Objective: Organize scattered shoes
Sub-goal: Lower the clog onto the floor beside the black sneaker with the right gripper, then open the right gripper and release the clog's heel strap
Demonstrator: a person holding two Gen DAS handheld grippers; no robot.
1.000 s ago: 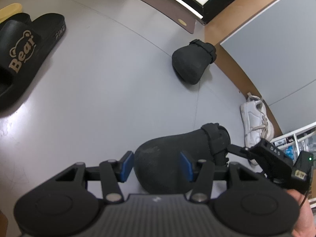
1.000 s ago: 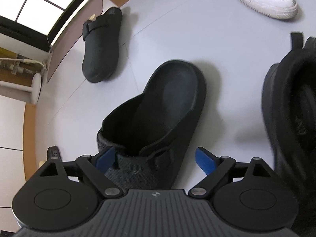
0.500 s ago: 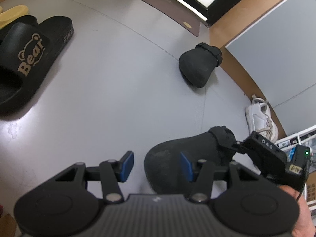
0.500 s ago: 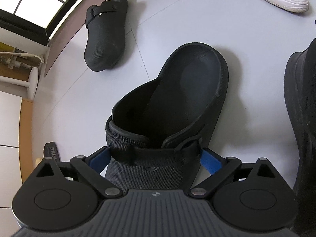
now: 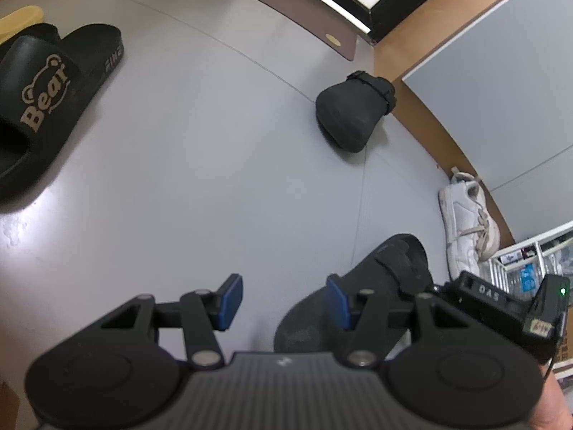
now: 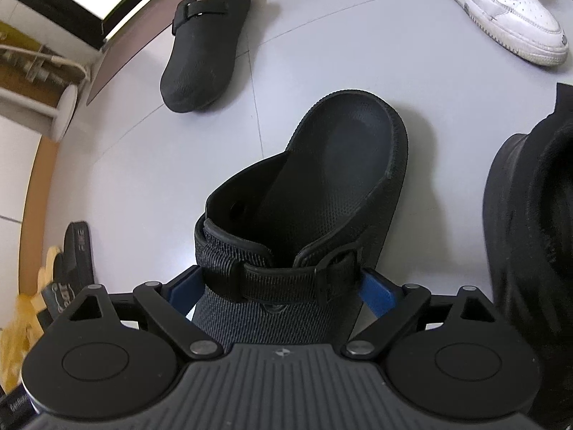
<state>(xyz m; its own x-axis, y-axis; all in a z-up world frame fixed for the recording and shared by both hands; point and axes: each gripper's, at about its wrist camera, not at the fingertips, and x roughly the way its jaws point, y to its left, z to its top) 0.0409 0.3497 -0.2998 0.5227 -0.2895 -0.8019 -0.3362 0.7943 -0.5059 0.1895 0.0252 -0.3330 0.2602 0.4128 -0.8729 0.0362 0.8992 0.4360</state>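
Observation:
My right gripper (image 6: 283, 290) is shut on the toe part of a black clog (image 6: 322, 193), one blue pad against each side at the strap. In the left wrist view the same clog (image 5: 394, 272) lies at the lower right, held by the right gripper's body. My left gripper (image 5: 284, 299) is open and empty over bare floor, just left of that clog. A second black clog (image 6: 204, 46) lies farther off near the wall and shows in the left wrist view (image 5: 352, 114) too.
A white sneaker (image 6: 501, 18) lies by the wall, also in the left wrist view (image 5: 465, 215). A black "Bear" slide (image 5: 46, 107) lies at far left with a yellow shoe (image 5: 21, 21) behind. Another black shoe (image 6: 530, 251) sits close on the right.
My right gripper has moved onto the near clog and closed on its sides. My left gripper has drifted left off that clog, which now sits to its right and looks turned.

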